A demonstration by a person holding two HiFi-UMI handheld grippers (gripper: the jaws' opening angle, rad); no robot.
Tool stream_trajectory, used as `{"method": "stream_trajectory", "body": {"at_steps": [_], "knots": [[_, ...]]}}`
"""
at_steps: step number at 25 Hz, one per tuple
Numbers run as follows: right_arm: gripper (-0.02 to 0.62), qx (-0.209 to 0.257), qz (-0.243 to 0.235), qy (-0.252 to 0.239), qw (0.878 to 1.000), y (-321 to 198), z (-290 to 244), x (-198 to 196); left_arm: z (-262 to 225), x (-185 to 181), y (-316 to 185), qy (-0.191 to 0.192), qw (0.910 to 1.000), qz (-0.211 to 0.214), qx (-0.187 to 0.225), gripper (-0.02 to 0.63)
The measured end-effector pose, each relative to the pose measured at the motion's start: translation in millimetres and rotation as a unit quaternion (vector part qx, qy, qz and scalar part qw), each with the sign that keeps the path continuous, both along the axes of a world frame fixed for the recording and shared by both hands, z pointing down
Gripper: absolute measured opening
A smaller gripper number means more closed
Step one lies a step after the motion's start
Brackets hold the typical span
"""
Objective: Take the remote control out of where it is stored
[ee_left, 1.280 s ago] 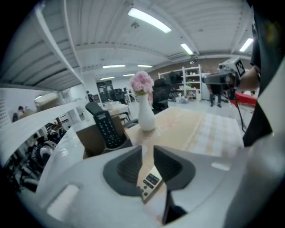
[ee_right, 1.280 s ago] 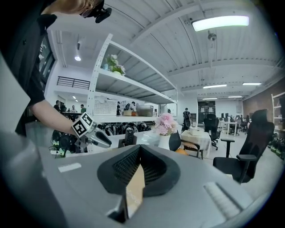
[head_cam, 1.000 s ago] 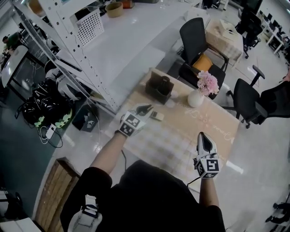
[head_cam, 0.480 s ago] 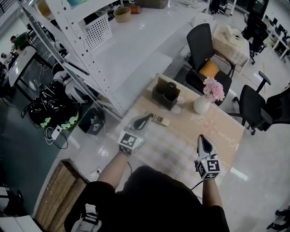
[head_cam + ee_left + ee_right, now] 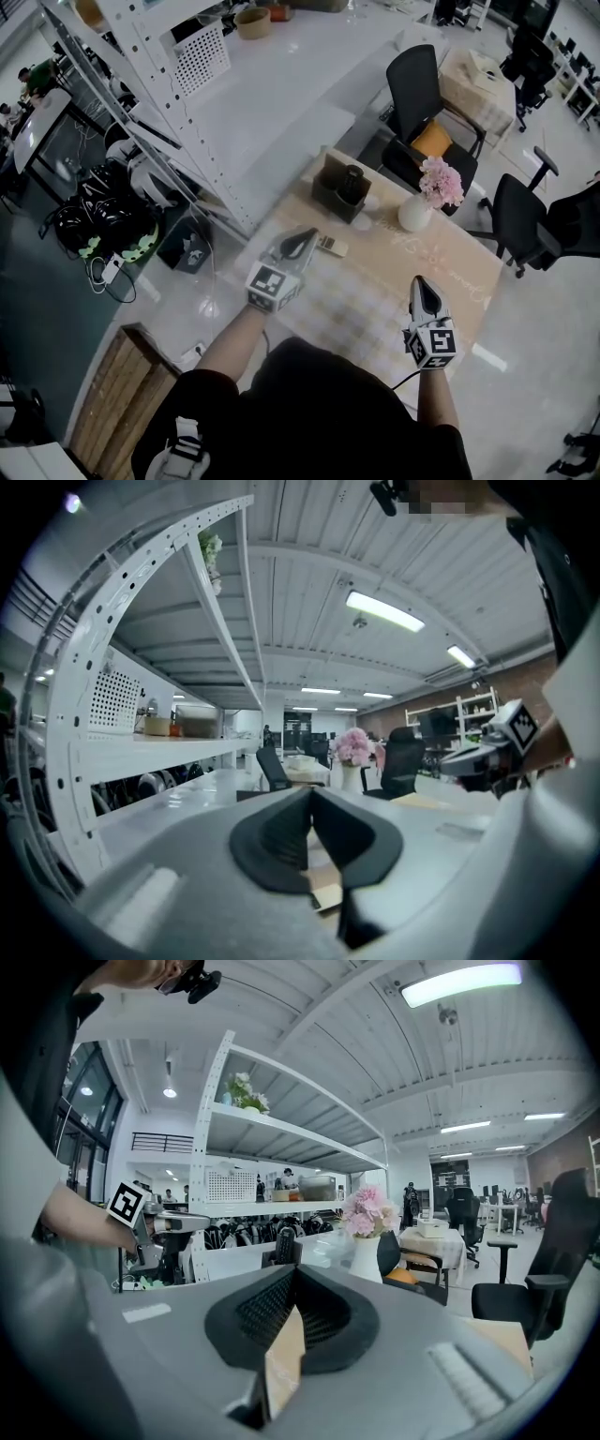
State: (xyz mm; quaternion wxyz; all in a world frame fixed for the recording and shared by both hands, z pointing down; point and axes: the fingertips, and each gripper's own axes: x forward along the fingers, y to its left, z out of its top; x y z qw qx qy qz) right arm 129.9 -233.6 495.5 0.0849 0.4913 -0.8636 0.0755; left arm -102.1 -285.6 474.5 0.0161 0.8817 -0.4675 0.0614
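A small pale remote control [image 5: 330,247] lies flat on the tan tablecloth [image 5: 375,300], in front of a dark storage box [image 5: 330,197] that has a dark cylinder standing in it. My left gripper [image 5: 303,238] hovers just left of the remote, its jaws shut with nothing between them. It is not touching the remote. In the left gripper view the black pads [image 5: 281,841] meet edge to edge. My right gripper [image 5: 423,289] hangs over the table's near right part, shut and empty, far from the remote; its pads [image 5: 272,1312] also meet.
A white vase of pink flowers [image 5: 417,199] stands at the table's far side, right of the box. White metal shelving [image 5: 187,112] runs along the left. Black office chairs [image 5: 412,89] stand behind the table and another chair [image 5: 516,220] stands to its right.
My left gripper has drawn back a little toward me and tilted, its marker cube now lower in the head view. The remote stays on the cloth. The right gripper has hardly moved.
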Motion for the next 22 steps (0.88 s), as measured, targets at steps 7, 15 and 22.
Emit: {"method": "stream_trajectory", "body": {"at_steps": [7, 15, 22], "knots": [[0.005, 0.002, 0.014, 0.007, 1.000, -2.2, -1.5, 6.1, -22.8, -1.7, -32.9, -0.006, 0.9996, -0.006, 0.027, 0.054], [0.005, 0.004, 0.056, 0.011, 0.998, -1.5, -6.5, 25.7, -29.5, 14.7, -84.8, 0.025, 0.9992, -0.022, 0.021, 0.158], [0.005, -0.014, 0.099, 0.022, 0.995, 1.6, 2.1, 51.1, -19.6, 35.9, -133.0, 0.052, 0.9983, -0.026, -0.001, 0.209]]}}
